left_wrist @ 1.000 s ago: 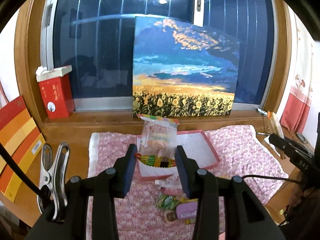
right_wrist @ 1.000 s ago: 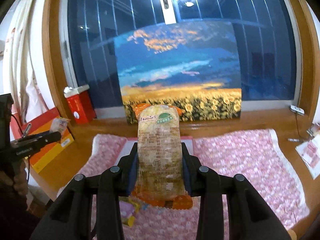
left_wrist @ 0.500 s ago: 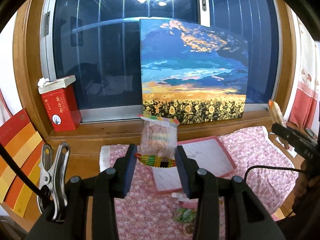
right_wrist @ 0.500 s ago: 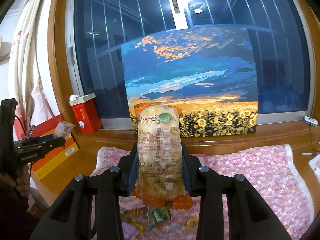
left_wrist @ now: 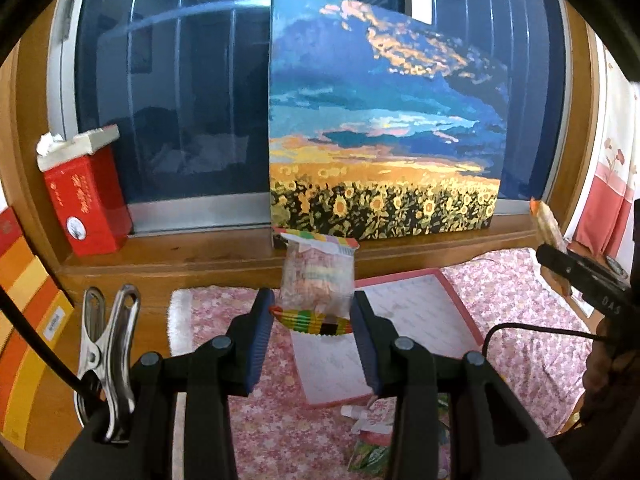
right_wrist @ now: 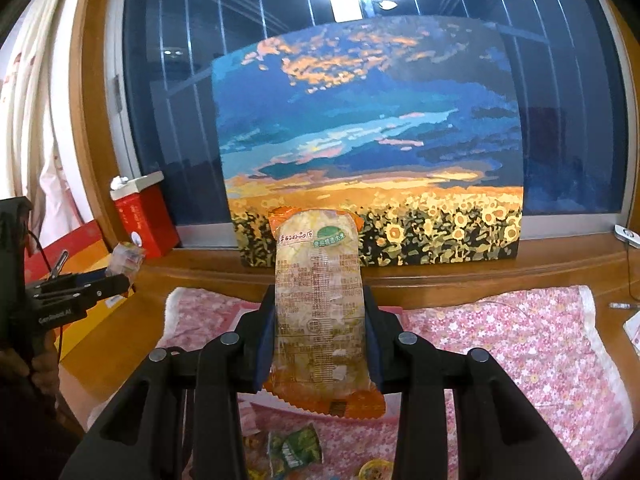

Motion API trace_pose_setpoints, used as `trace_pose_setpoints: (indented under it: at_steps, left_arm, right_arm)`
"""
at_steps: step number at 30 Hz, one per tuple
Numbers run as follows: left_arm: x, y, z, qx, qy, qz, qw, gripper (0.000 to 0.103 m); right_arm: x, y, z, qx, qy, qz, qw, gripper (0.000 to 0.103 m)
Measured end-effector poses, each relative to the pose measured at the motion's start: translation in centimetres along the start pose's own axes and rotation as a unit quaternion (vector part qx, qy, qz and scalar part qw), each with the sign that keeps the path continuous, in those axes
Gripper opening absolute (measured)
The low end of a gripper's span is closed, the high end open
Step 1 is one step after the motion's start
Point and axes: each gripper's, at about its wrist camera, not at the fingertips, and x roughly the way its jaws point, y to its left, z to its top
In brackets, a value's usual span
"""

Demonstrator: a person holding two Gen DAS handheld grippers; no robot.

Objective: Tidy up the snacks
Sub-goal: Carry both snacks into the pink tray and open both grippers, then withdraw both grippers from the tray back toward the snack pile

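My left gripper [left_wrist: 312, 314] is shut on the lower end of a small clear snack packet [left_wrist: 318, 280] with rainbow-striped seams, held upright above the pink-rimmed white tray [left_wrist: 424, 312]. My right gripper [right_wrist: 320, 312] is shut on a long see-through packet [right_wrist: 320, 300] with orange ends, also upright. Each gripper shows in the other view: the right gripper [left_wrist: 576, 276] at the far right with its orange packet [left_wrist: 546, 220], the left gripper [right_wrist: 84, 286] at the far left with its small packet [right_wrist: 128, 258]. Several loose snacks [right_wrist: 296, 446] lie on the cloth below.
A pink floral cloth [right_wrist: 520, 340] covers the wooden ledge. A sunflower painting [left_wrist: 384, 128] leans on the dark window behind. A red box [left_wrist: 86, 196] stands on the sill at left, with an orange-striped box [left_wrist: 24, 320] beside it. A metal clip [left_wrist: 108, 356] hangs by my left gripper.
Both grippers have come closer to the window, so the painting looks larger. In the left wrist view the tray has slid to the right. Both packets stay gripped as before.
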Motion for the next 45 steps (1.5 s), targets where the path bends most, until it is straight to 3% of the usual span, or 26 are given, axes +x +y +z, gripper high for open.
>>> trace_pose_setpoints:
  at_steps: [17, 26, 32, 37, 39, 45]
  left_arm:
    - [7.9, -0.5, -1.4, -0.011, 0.089, 0.002, 0.9960, 0.041]
    - [15.5, -2.3, -3.9, 0.020, 0.195, -0.020, 0.9805, 0.041]
    - [18.8, -1.4, -5.7, 0.000, 0.250, -0.020, 0.9680, 0.041]
    - [19.6, -1.1, -5.9, 0.002, 0.261, -0.015, 0.9652, 0.044]
    - [19.7, -1.2, -5.8, 0.009, 0.259, 0.002, 0.9657, 0.047]
    - [18.1, -1.2, -4.8, -0.004, 0.249, 0.001, 0.9686, 0.053]
  right_arm:
    - [8.3, -2.8, -2.1, 0.031, 0.121, 0.002, 0.992, 0.038]
    - [14.8, -5.2, -5.7, 0.073, 0.227, -0.011, 0.971, 0.038]
    - [17.8, -5.9, -7.3, 0.077, 0.275, -0.027, 0.958, 0.038]
    - [20.1, -6.8, -8.3, 0.098, 0.320, -0.056, 0.941, 0.038]
    - [20.4, -6.7, -8.2, 0.100, 0.319, -0.049, 0.941, 0.041]
    - [18.6, -5.6, -6.8, 0.076, 0.285, -0.062, 0.953, 0.060]
